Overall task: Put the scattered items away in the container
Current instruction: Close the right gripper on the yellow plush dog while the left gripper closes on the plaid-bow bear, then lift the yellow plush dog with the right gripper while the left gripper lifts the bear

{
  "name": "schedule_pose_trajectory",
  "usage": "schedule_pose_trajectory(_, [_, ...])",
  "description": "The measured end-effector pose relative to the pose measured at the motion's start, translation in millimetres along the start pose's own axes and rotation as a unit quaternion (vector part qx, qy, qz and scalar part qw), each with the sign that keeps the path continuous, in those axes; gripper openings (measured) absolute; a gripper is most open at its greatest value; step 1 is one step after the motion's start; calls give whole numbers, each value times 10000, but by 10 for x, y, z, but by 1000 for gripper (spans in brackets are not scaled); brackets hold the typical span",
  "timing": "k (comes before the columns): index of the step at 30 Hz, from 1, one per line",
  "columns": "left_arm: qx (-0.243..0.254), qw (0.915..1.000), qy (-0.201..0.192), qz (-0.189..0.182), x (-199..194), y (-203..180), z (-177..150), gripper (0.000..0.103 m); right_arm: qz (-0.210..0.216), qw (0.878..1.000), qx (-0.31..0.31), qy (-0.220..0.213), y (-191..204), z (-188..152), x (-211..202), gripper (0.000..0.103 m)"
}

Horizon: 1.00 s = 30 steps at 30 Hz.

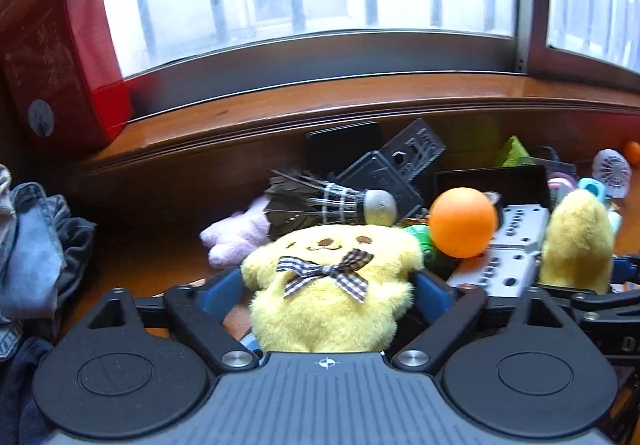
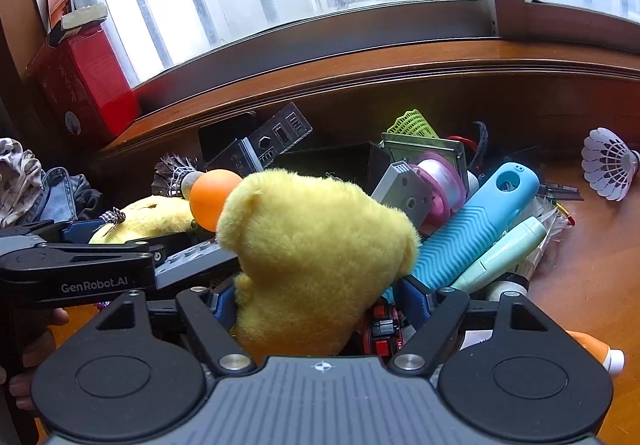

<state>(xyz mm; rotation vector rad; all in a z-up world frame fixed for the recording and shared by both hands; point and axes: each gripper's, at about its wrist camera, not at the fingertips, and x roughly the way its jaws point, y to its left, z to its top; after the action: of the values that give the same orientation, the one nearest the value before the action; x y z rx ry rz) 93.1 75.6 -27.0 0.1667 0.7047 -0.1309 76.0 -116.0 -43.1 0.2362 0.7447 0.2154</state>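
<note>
A yellow plush with a checked bow (image 1: 328, 277) sits between the blue pads of my left gripper (image 1: 330, 285), which is shut on it. It lies low at the left edge of a toy pile. In the right wrist view a second, plain yellow plush (image 2: 316, 245) stands upright in my right gripper (image 2: 320, 297), with both pads against its sides. An orange ball (image 1: 462, 221) rests on the pile between the two plushes. Behind the plush with the bow lies a black shuttlecock (image 1: 320, 203). No container shows clearly.
The pile holds a blue ribbed handle (image 2: 472, 229), a mint tube (image 2: 504, 253), a grey block (image 1: 504, 257), black boxes (image 2: 340, 161) and a pink plush (image 1: 236, 237). A white shuttlecock (image 2: 608, 165) lies apart at the right. Folded jeans (image 1: 36, 237) lie at the left, a red box (image 1: 64, 61) on the sill.
</note>
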Motion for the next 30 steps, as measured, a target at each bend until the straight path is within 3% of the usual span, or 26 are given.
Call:
schedule_pose_trajectory(10, [-281,9995,-1,-150,98,61,6,102,-8,10000,63,21,14,-17,-2,79])
schedule_pose_trajectory(11, [-306,9994,-27,-175,93,65,-1,96,-9,10000,76,12,13,-21,-6,79])
schedule_pose_trajectory(12, [-335,9992,-43,-204,80,70,-6,81,-10,10000,87,-2,12,-24,-12,79])
schedule_pose_trajectory(14, [-325,9992,-36,-224,50,76,-11,70,-9,9999,112,-27,12,-28,-26,79])
schedule_pose_trajectory(18, [-375,9987,-97,-346,-50,117,-37,58,14,9998,157,-108,19,-34,-77,76])
schedule_pose_trajectory(23, [-285,9986,-326,-311,-134,118,-65,58,50,9995,161,-267,51,-34,-166,66])
schedule_pose_trajectory(25, [-219,9989,-350,-243,-112,94,-63,63,63,9993,135,-340,71,-31,-194,64])
schedule_pose_trajectory(27, [-232,9988,-371,-202,-89,86,-52,77,82,9992,128,-360,78,-29,-206,64])
schedule_pose_trajectory(30, [-319,9979,-483,-278,-94,110,-24,88,128,9990,162,-396,65,-29,-229,65])
